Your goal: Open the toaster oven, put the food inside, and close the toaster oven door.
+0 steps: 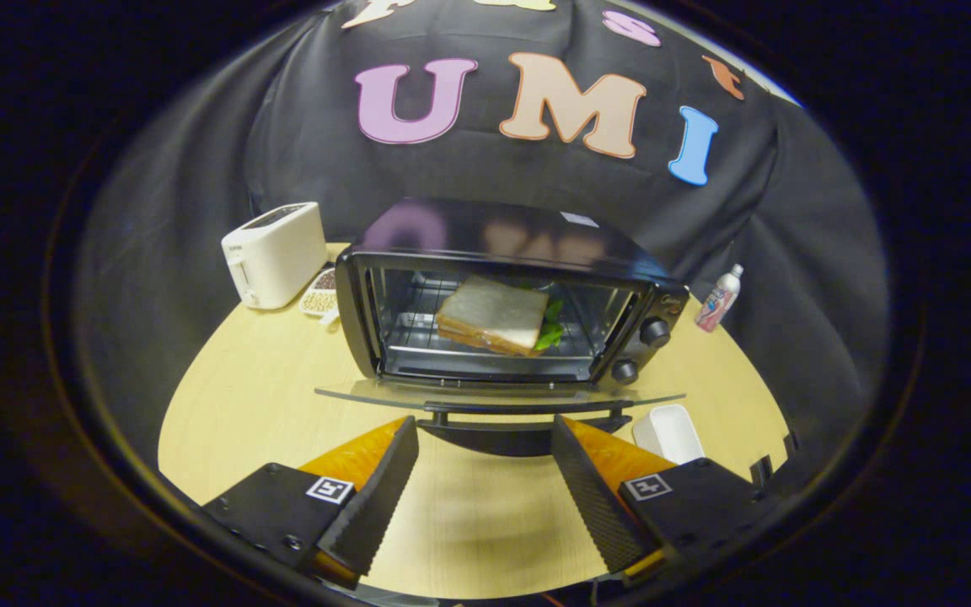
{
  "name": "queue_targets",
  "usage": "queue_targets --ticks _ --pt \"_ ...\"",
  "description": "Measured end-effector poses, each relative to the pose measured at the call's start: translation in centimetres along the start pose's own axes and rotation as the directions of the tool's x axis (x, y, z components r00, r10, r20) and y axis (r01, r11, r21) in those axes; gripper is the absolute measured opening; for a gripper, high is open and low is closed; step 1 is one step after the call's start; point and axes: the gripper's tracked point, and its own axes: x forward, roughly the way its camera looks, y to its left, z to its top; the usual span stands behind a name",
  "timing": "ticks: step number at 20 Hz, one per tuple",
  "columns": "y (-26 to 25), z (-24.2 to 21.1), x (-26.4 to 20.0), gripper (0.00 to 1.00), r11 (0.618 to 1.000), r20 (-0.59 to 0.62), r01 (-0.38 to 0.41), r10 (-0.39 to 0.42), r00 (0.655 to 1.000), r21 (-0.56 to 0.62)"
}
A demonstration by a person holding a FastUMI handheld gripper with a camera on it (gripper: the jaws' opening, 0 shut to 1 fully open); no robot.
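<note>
While the glass door (498, 398) of the black toaster oven (509, 291) hangs open and flat, the sandwich of white bread with green leaves (494, 316) lies on the wire rack inside. The gripper (485, 451) has its fingers spread, grasping nothing, just near of the door's handle. A white toaster (275, 253) stands far left.

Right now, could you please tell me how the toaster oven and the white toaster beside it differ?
The toaster oven is black and wide; the toaster is white and narrower. The toaster oven loads from the front, its glass door folded down flat with a sandwich on the rack, while the toaster has slots on top, with nothing seen in them. Both stand on the wooden table, beyond the gripper, whose fingers are open and empty.
</note>
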Motion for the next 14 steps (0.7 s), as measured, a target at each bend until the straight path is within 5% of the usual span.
queue_targets --ticks 14 --pt "0.2 8.7 5.0 1.00 1.000 0.209 -0.008 0.011 0.978 -0.015"
